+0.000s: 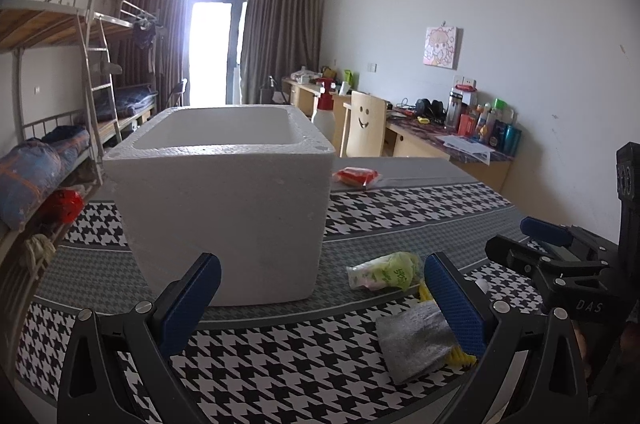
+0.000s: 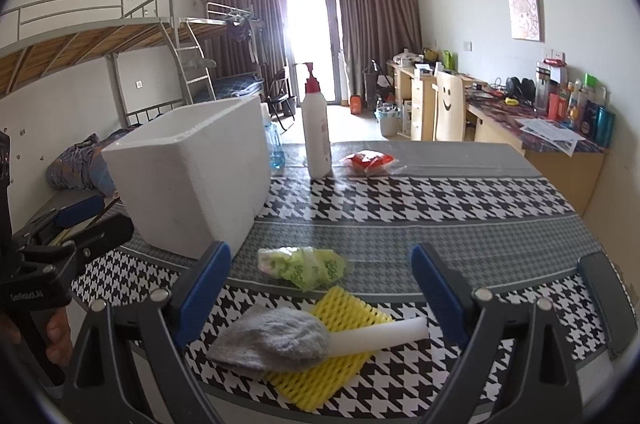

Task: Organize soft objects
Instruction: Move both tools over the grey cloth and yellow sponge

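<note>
White foam box [image 2: 192,180] upright on the houndstooth worktop [image 2: 440,200], interior hidden from view. Near its front corner: green packet [image 2: 304,266], grey cloth [image 2: 272,338] over yellow foam net [image 2: 340,356] and white foam tube [image 2: 380,338]. Behind it, red packet [image 2: 370,160]. Left claw [image 1: 322,298] and right claw [image 2: 320,288] both spread wide, gripping nothing.

Each hand-held gripper, left [image 1: 322,298] and right [image 2: 320,288], was black plastic with 2 blue textured fingers [image 1: 192,300] and silver screws [image 2: 482,293]; white lettering marked both bodies.
</note>
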